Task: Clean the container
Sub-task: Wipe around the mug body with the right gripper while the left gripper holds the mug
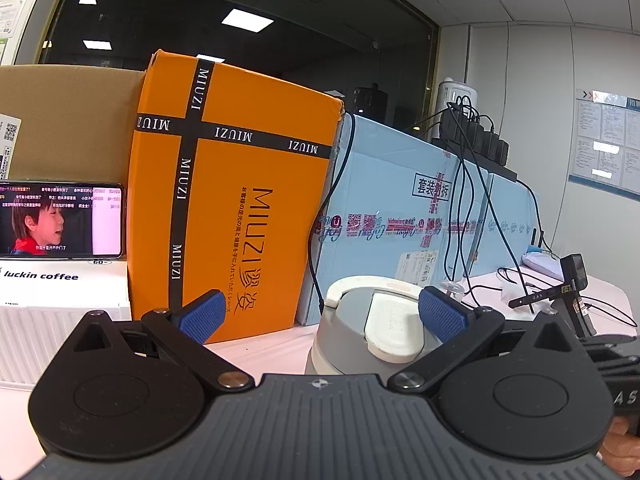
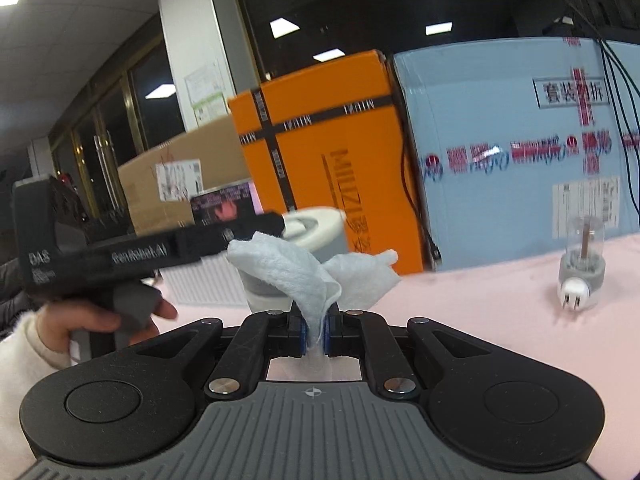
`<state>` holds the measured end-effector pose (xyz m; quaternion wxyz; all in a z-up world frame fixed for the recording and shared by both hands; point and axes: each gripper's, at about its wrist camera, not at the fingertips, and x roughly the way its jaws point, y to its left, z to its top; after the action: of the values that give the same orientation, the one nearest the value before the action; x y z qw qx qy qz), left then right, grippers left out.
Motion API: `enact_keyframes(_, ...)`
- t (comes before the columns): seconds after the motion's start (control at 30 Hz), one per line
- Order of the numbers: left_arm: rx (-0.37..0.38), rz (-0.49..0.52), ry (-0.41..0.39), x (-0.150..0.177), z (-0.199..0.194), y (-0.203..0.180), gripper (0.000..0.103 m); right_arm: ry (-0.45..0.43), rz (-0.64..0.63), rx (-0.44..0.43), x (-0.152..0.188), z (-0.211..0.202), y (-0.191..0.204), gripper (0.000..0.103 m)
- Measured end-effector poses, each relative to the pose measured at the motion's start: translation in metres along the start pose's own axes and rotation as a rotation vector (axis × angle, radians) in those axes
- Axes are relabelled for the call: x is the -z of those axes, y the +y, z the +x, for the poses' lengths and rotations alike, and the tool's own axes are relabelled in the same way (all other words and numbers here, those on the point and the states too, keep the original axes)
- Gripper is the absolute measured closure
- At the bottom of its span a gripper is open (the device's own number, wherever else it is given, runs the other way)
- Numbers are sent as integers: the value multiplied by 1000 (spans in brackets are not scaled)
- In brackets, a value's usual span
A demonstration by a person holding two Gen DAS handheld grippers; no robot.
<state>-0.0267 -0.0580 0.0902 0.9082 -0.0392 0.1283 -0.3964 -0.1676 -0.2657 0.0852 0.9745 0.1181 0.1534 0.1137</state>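
The container (image 1: pixel 360 332) is a white and grey cup with a flip lid, standing on the pink table. It sits between the wide-open jaws of my left gripper (image 1: pixel 320 316). It is close to the right blue pad (image 1: pixel 442 316) and well clear of the left pad (image 1: pixel 200 316). In the right wrist view my right gripper (image 2: pixel 314 330) is shut on a crumpled white wipe (image 2: pixel 296 272). The wipe fans upward in front of the container (image 2: pixel 316 224). A hand (image 2: pixel 92 320) holds the left tool's body (image 2: pixel 120 258) at the left.
An orange MIUZI box (image 1: pixel 240 200) and a pale blue carton (image 1: pixel 400 216) stand right behind the container. A phone (image 1: pixel 60 220) rests on a white coffee box (image 1: pixel 60 284). A small clear vial with a plug (image 2: pixel 582 268) stands on the pink table (image 2: pixel 480 320). Cables (image 1: pixel 460 208) hang over the carton.
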Motion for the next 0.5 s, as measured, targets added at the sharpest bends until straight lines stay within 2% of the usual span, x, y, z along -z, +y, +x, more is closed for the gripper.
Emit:
enact_keyframes(0.27,2,-5,0,0,-1,1,0,53,48,0,14,13,-9,95)
enact_keyframes(0.5,4,-4,0,0,0,1,0,134,109,35,34,28,-20,95)
